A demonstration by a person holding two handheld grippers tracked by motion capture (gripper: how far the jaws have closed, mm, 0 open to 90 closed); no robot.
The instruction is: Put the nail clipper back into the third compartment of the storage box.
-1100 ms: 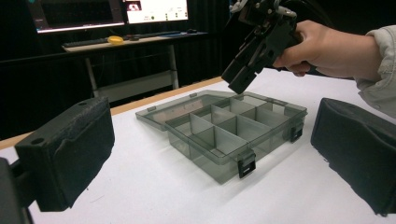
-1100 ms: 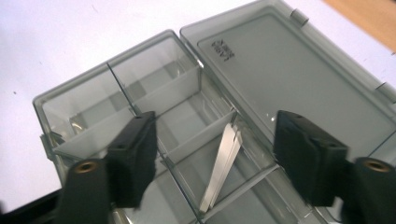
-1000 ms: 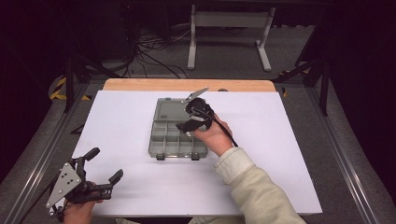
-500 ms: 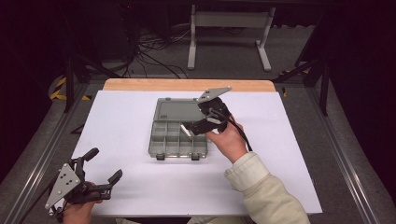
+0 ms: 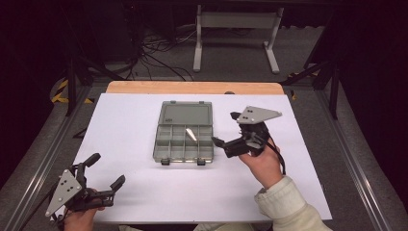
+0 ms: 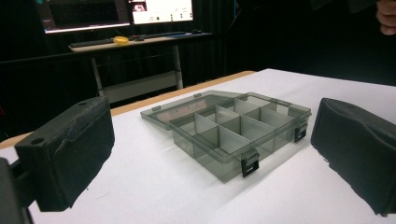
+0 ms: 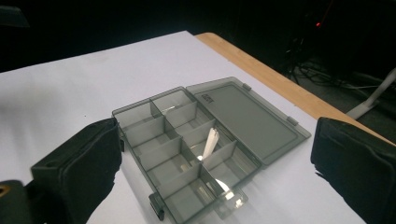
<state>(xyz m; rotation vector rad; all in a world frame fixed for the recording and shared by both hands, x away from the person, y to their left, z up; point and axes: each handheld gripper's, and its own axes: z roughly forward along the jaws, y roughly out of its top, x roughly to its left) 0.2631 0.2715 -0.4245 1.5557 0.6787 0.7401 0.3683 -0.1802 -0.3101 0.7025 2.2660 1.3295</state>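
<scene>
A smoky grey compartment box point(image 5: 184, 144) lies in the middle of the white table top, its lid point(image 5: 186, 114) folded back flat. A small white piece point(image 5: 191, 134) rests in one of its middle compartments, also seen as the white piece point(image 7: 210, 142) in the right gripper view. My right gripper point(image 5: 225, 129) hovers just right of the box point(image 7: 177, 154), open; its jaws have just been opening and nothing is between them. My left gripper point(image 5: 106, 169) rests at the table's near left corner, open and empty, facing the box point(image 6: 238, 128).
The white sheet point(image 5: 125, 125) covers the table, with a wooden strip point(image 5: 192, 87) along the far edge. A metal stand point(image 5: 235, 29) and cables sit on the floor beyond. Metal rails run along both table sides.
My right gripper has drawn away from above the box, to the right and upward, with its jaws wider. The white piece now shows in the box. The left gripper has stayed put.
</scene>
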